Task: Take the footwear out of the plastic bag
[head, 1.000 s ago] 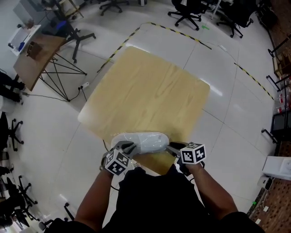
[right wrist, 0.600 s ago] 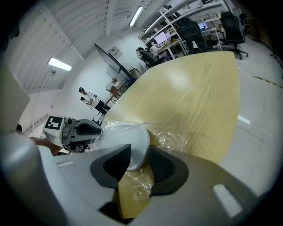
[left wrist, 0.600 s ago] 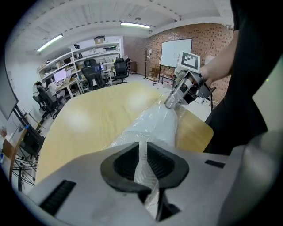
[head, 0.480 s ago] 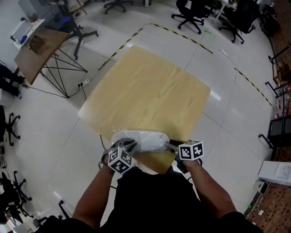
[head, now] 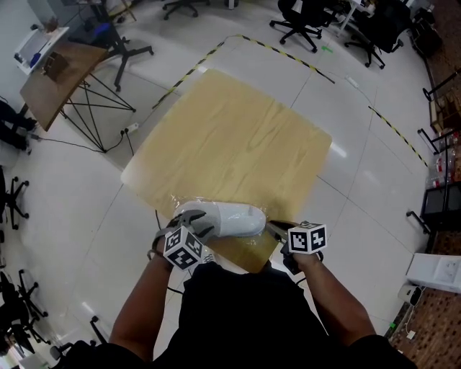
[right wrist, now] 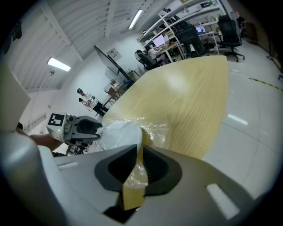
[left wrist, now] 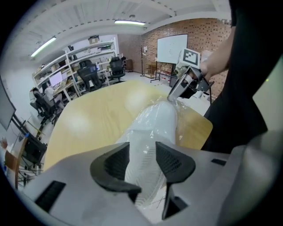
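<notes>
A white shoe (head: 229,220) wrapped in a clear plastic bag (right wrist: 154,130) lies at the near edge of the wooden table (head: 238,137). My left gripper (head: 197,228) is at the shoe's left end. In the left gripper view its jaws (left wrist: 142,148) have just been opening and stand apart, with the bagged shoe (left wrist: 154,128) between them. My right gripper (head: 274,229) is at the bag's right end. Its jaws (right wrist: 140,152) have just been closing and pinch a yellowish strip of the bag. Each gripper shows in the other's view: the right gripper (left wrist: 175,94) and the left gripper (right wrist: 93,128).
A smaller wooden table (head: 57,79) on black legs stands at the far left. Office chairs (head: 299,21) sit at the back. Black and yellow tape (head: 281,52) runs across the white floor beyond the table. A person (right wrist: 88,100) stands far off.
The left gripper's jaws sit wider round the shoe's left end than before. The right gripper keeps its place at the bag's right end. Both hands have hardly moved.
</notes>
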